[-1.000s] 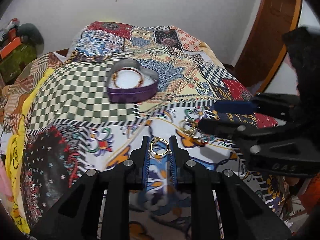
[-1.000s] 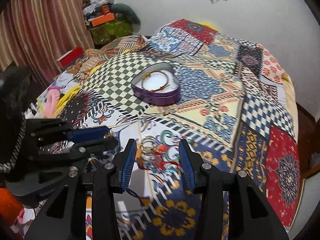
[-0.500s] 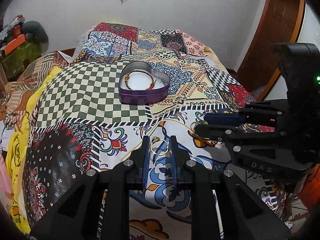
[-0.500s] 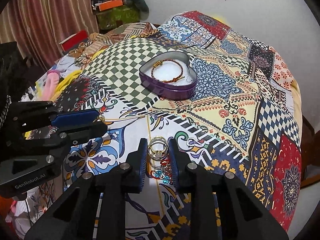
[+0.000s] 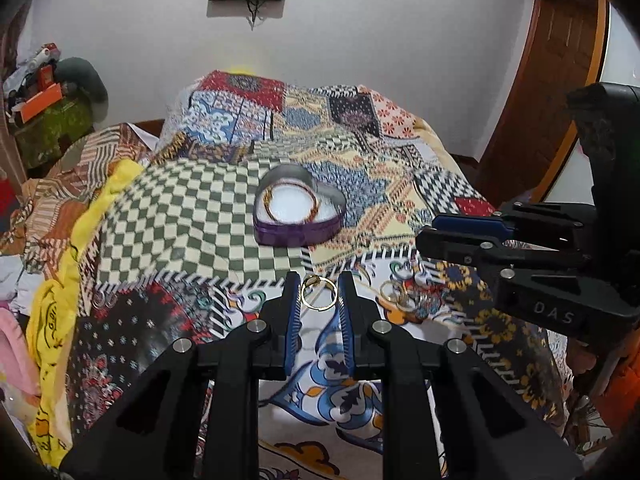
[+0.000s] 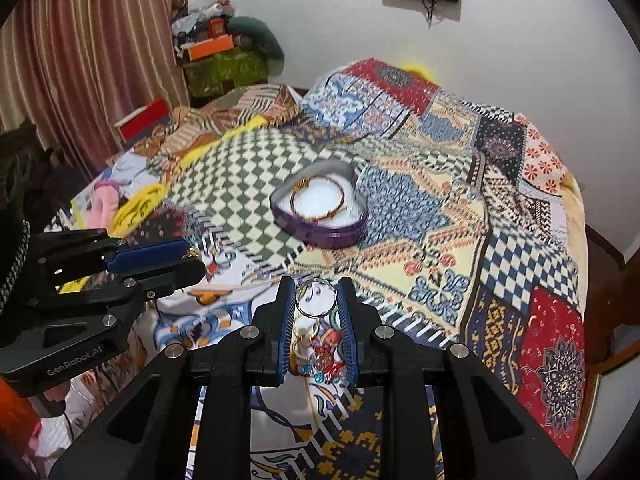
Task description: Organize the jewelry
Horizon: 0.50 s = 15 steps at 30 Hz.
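A purple heart-shaped tin [image 5: 298,210] with a white lining stands on the patchwork bed cover and holds a red-gold bangle [image 5: 294,203]; it also shows in the right wrist view [image 6: 320,210]. My left gripper [image 5: 319,298] is shut on a gold bangle [image 5: 319,297], held above the cover in front of the tin. My right gripper [image 6: 316,298] is shut on a thin silver bangle [image 6: 316,297], also lifted. More bangles and red and blue jewelry [image 6: 316,354] lie on the cover beneath it, and show in the left wrist view [image 5: 408,298].
The bed cover [image 5: 192,216] fills the scene. Yellow and pink cloths [image 5: 52,320] lie at its left edge. A green box with an orange box on top [image 6: 224,60] stands by the curtain. A wooden door [image 5: 552,80] is at the right.
Both grippers have risen from the cover with their bangles. The right gripper, open a second ago, closed on the silver bangle and lifted it off the pile. The tin looks farther away.
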Each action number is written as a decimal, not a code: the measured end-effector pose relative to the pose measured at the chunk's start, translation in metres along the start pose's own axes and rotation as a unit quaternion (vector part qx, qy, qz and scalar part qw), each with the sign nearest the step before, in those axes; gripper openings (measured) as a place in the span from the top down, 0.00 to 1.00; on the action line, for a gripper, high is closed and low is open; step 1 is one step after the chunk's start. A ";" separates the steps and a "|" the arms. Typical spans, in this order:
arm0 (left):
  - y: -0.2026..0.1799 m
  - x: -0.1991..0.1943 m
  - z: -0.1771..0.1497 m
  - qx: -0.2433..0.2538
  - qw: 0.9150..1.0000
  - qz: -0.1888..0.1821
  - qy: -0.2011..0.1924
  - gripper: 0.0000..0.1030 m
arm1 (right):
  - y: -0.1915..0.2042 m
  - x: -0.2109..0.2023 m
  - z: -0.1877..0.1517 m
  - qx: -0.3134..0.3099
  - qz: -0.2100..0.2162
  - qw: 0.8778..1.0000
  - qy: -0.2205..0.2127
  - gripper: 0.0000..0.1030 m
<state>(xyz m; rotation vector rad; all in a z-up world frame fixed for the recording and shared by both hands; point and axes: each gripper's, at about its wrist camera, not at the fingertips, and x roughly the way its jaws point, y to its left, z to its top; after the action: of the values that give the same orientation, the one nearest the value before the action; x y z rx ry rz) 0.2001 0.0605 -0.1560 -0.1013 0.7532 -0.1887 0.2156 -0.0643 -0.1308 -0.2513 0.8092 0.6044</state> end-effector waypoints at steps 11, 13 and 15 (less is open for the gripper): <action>0.002 -0.006 0.030 0.009 0.999 0.019 -0.033 0.83 | -0.007 -0.012 0.025 0.024 0.000 0.999 -0.042 0.81; 0.005 -0.003 0.036 0.010 0.999 0.022 -0.035 0.83 | -0.008 -0.012 0.029 0.025 0.002 0.999 -0.046 0.81; 0.008 0.001 0.040 0.008 0.999 0.023 -0.037 0.83 | -0.010 -0.012 0.033 0.028 0.003 0.998 -0.050 0.81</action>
<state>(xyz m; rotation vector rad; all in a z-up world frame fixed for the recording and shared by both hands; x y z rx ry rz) 0.2293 0.0687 -0.1290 -0.0756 0.6802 -0.1462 0.2353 -0.0627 -0.0999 -0.1651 0.7295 0.5951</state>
